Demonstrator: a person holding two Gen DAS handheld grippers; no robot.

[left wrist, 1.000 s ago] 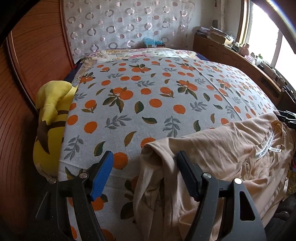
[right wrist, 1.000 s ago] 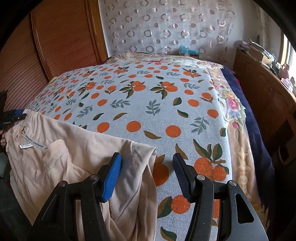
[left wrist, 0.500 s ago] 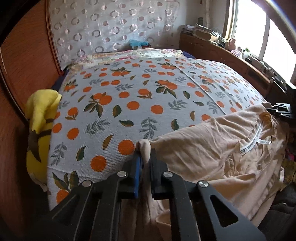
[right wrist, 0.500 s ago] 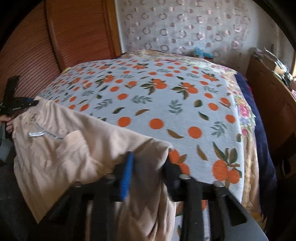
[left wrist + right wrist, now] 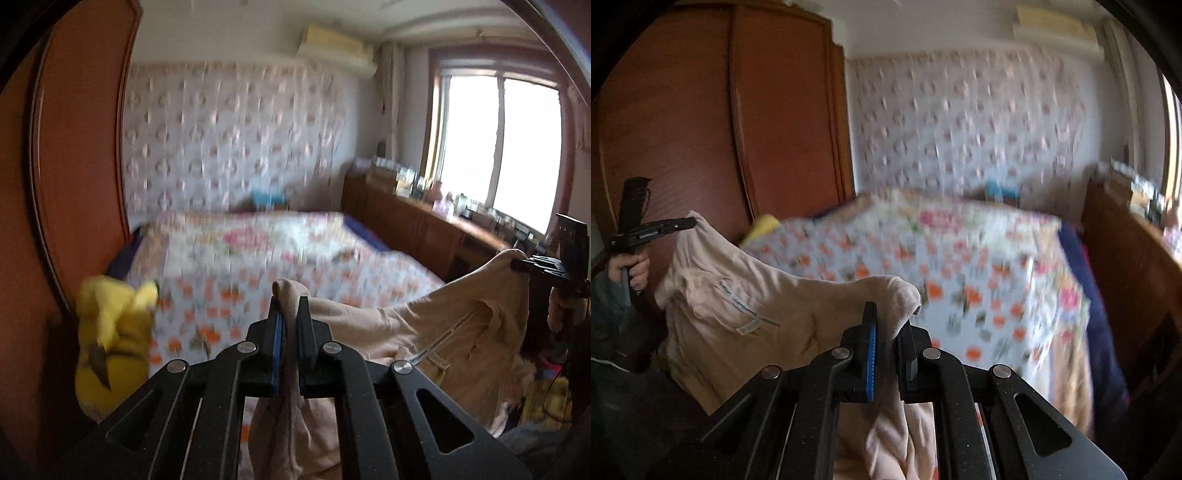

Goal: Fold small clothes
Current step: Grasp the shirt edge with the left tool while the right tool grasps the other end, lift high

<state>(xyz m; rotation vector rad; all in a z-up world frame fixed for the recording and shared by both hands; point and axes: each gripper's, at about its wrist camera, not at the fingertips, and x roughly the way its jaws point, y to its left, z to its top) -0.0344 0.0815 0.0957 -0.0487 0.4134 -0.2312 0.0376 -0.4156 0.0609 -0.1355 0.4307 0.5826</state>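
Both grippers are up in the air with the garment strung between them. The left gripper (image 5: 289, 314) has its jaws clamped on one top corner of the beige garment (image 5: 436, 332), a tuft of cloth poking out above the pads. Over on the other side, the right gripper (image 5: 888, 319) is clamped on the opposite corner, fabric spilling over its tip and hanging down between the arms. Those jaws have just been closing, both pairs, and the cloth is pinched firmly between them.

The garment hangs off the near edge of the bed (image 5: 979, 266), sagging in a shallow curve from one grip to the other, its white label (image 5: 436, 360) showing on the inside near the neckline. The rest drapes down below the grippers, and how much of it touches the bedspread cannot be told. A yellow plush toy (image 5: 110, 339) sits at the bed's left edge against the wooden wardrobe (image 5: 720, 129), well clear of the cloth.

This looks like the lift-and-spread step, right at the start of the fold. Next call: pull the two corners apart until the sag goes taut, then carry the piece forward and lay it flat on the orange-print bedspread, keeping both grips tight so neither corner slips.
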